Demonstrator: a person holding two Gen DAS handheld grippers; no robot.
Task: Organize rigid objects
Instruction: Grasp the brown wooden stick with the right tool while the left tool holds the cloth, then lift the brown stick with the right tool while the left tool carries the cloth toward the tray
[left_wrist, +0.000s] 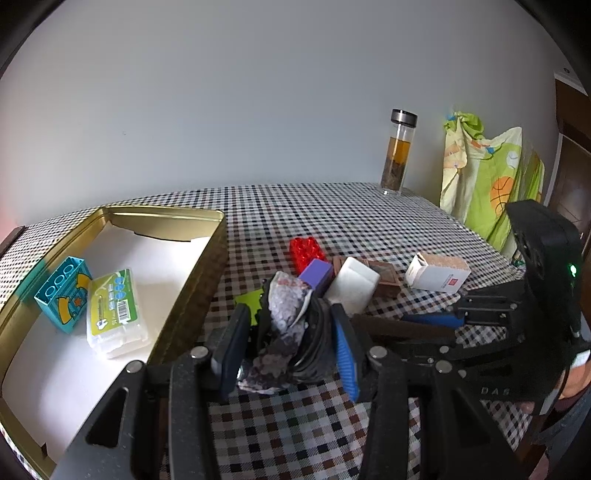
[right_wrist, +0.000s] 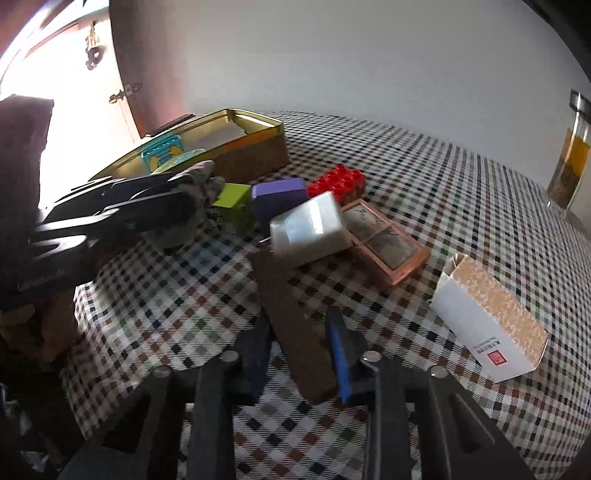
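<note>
On the checked table, a speckled bundle is clamped by the left gripper at lower centre, transfer to the tin at left judged next, while a brown bar is straddled by the right gripper, grip uncertain.

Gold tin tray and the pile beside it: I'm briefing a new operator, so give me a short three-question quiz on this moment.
1. True or false: the gold metal tin tray already holds a teal toy brick and a clear plastic floss-pick box.
2. Multiple choice: what lies between the fingers of the right gripper? A) red studded toy brick B) long flat dark brown bar C) purple block
3. Fill in: the left gripper is closed on a grey-and-white patterned ____.

Key: 1 true; 2 B, the long flat dark brown bar, though the jaws do not clearly clamp it; 3 pouch, a crumpled soft item.
</note>
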